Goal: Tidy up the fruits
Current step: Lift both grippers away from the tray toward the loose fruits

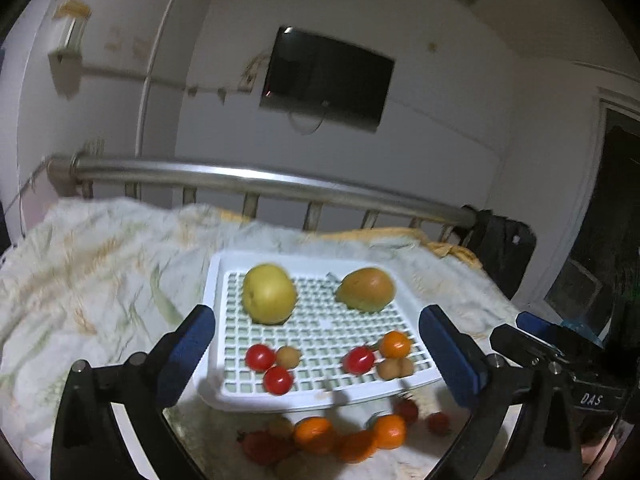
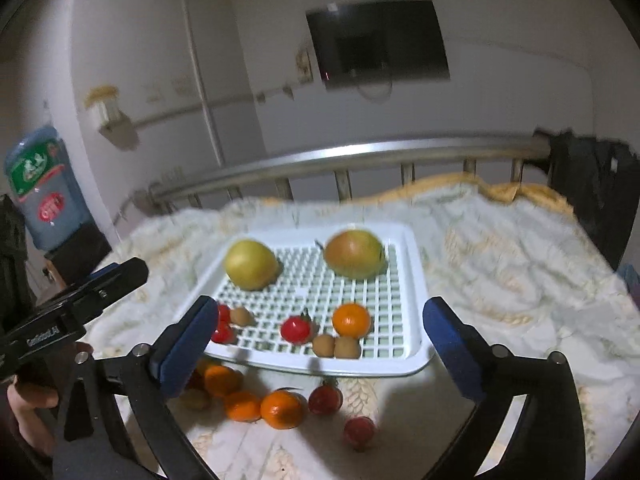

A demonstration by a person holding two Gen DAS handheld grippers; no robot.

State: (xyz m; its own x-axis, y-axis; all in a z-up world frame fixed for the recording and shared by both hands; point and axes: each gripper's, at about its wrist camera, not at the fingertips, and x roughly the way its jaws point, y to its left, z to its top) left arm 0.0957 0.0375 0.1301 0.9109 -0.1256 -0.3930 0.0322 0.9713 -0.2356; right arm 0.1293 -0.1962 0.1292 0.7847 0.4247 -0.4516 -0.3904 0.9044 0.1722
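A white slotted tray (image 1: 224, 394) (image 2: 412, 284) lies on the bed. It holds a yellow apple (image 1: 269, 293) (image 2: 250, 264), a mango (image 1: 366, 289) (image 2: 353, 254), cherry tomatoes (image 1: 260, 357) (image 2: 295, 329), a tangerine (image 1: 395, 344) (image 2: 351, 320) and small brown fruits (image 1: 395, 368) (image 2: 335, 346). Loose tangerines (image 1: 314, 435) (image 2: 282, 409) and tomatoes (image 1: 406, 411) (image 2: 359, 432) lie on the blanket in front of the tray. My left gripper (image 1: 316, 354) is open and empty above the tray's near edge. My right gripper (image 2: 320, 348) is open and empty, also over the near edge.
A pale patterned blanket (image 1: 100, 272) (image 2: 520, 272) covers the bed. A metal rail (image 1: 256, 180) (image 2: 360, 154) runs behind it. A wall screen (image 1: 326, 78) hangs above. A water bottle (image 2: 38, 192) stands at left. The other gripper shows at each view's side (image 1: 560, 344) (image 2: 80, 300).
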